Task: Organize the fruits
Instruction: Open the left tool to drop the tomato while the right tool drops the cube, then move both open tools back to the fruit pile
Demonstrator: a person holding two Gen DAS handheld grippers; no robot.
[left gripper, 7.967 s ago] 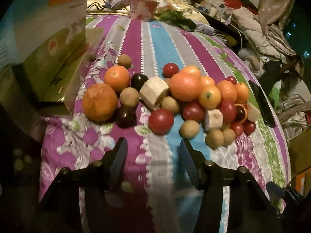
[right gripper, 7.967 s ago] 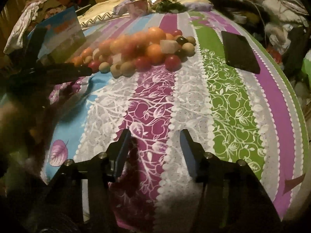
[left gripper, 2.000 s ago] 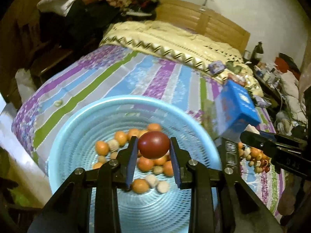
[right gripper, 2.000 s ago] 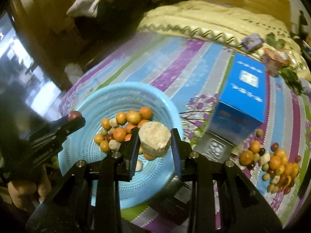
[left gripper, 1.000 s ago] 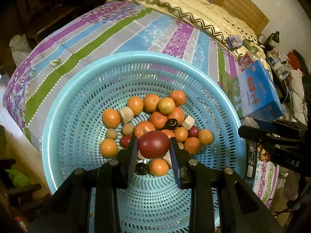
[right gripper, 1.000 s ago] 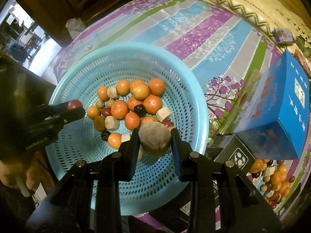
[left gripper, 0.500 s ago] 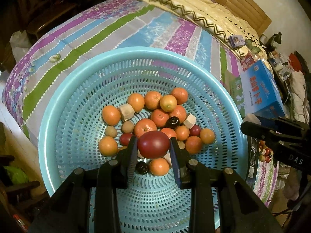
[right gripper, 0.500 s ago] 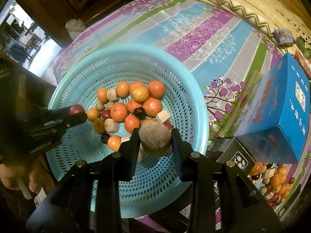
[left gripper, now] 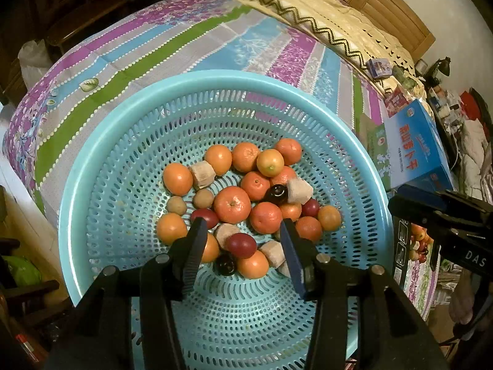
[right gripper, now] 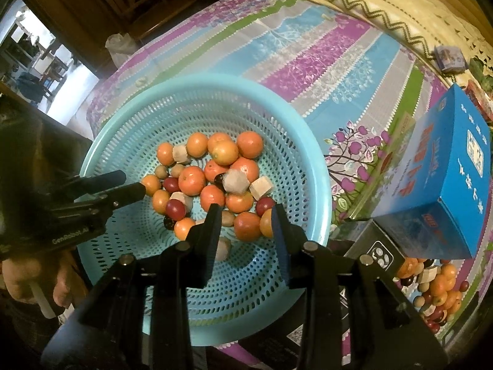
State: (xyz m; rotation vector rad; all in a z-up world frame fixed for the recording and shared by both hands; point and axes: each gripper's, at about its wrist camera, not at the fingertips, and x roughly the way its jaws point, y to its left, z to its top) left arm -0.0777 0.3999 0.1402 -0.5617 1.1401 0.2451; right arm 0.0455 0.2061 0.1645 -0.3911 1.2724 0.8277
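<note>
Red fruit [left gripper: 241,245] in basket [left gripper: 101,166], long axis crosswise; left hand-held gripper [left gripper: 242,222] just opened, empty.

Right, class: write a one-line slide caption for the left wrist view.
Open left hand-held gripper poised over a blue basket of oranges, with a red fruit lying between its fingers.

Premises: a home bedroom. Evidence: wooden headboard [left gripper: 397,6], bed under a striped floral sheet [left gripper: 191,40], cream blanket [left gripper: 308,9], cluttered bedside items [left gripper: 443,104], dim domestic lighting.
</note>
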